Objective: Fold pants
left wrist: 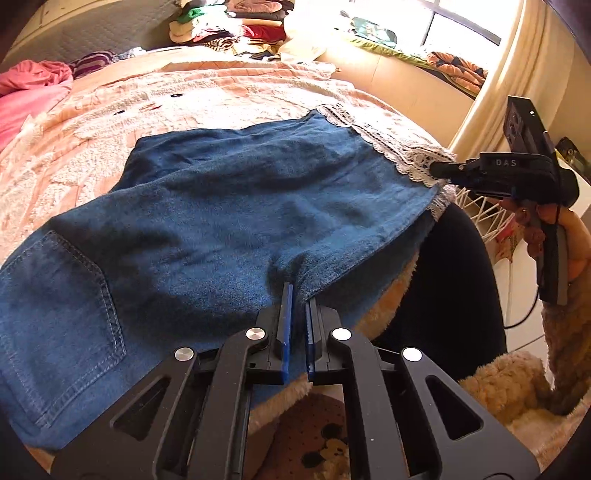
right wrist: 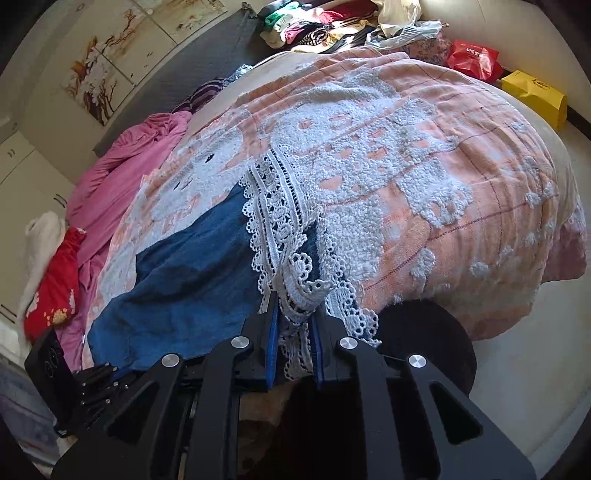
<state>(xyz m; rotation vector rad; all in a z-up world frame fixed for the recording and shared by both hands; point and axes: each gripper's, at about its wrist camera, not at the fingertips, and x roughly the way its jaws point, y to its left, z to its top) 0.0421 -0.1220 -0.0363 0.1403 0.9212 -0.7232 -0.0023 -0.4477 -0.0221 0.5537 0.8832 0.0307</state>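
Blue denim pants [left wrist: 207, 221] with a white lace hem [left wrist: 388, 147] lie spread on the bed, back pocket [left wrist: 62, 306] at the near left. My left gripper [left wrist: 298, 295] is shut on the near edge of the denim. My right gripper [left wrist: 443, 170] is at the right end of the pants, at the lace hem. In the right wrist view the right gripper [right wrist: 293, 310] is shut on the bunched lace hem [right wrist: 284, 236], with the denim [right wrist: 184, 280] stretching off to the left.
The bed is covered by a peach and white blanket [right wrist: 424, 177]. Piled clothes [left wrist: 236, 29] lie at the head of the bed, pink bedding [right wrist: 122, 173] at the far side. A person's dark-clad leg [left wrist: 443, 295] stands by the bed edge. A window [left wrist: 461, 22] is at the right.
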